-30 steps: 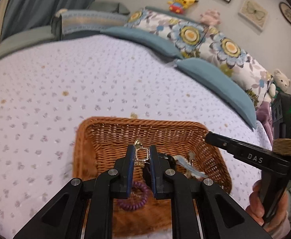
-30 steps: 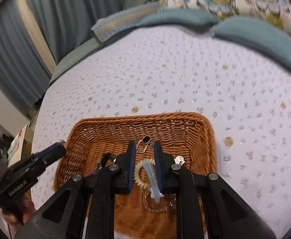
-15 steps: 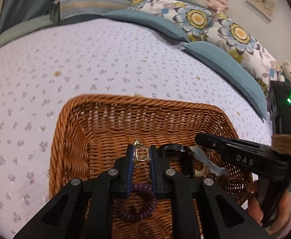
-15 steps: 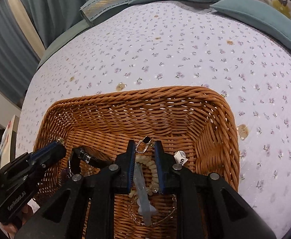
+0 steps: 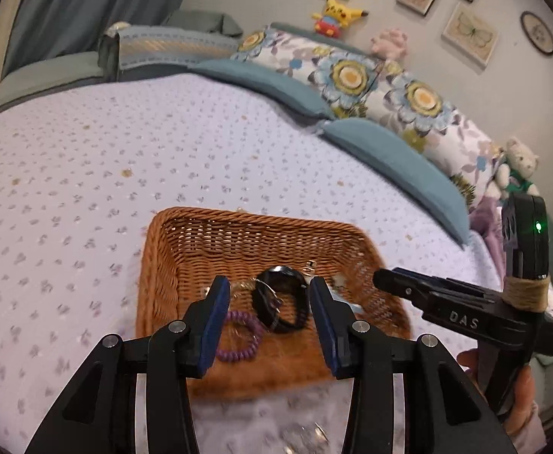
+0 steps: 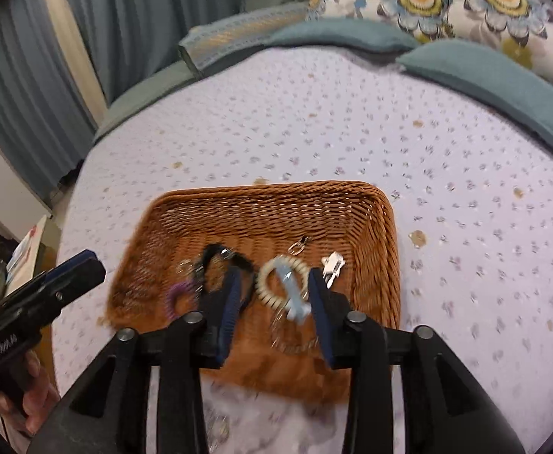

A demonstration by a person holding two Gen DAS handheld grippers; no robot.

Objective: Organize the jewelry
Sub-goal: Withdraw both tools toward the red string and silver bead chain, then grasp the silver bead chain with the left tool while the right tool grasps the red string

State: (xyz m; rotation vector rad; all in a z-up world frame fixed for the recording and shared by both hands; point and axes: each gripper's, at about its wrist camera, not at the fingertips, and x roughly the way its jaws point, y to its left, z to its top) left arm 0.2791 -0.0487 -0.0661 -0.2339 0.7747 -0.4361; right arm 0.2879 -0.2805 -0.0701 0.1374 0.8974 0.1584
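hovering over the wicker basket point(image 5: 170, 265) on the bedspread point(image 5: 87, 189), left gripper point(image 5: 267, 295) is standing partly open w/ nothing clamped; jaws have just been opening. black watch point(image 5: 282, 304) & purple coil tie point(image 5: 238, 340) are lying in basket below. right wrist view: right gripper point(image 6: 274, 287) is also gaping part-way, empty, jaws just been opening; cream coil bracelet point(image 6: 267, 287), pale blue clip point(image 6: 293, 295) & small silver piece point(image 6: 333, 263) are sitting in basket.
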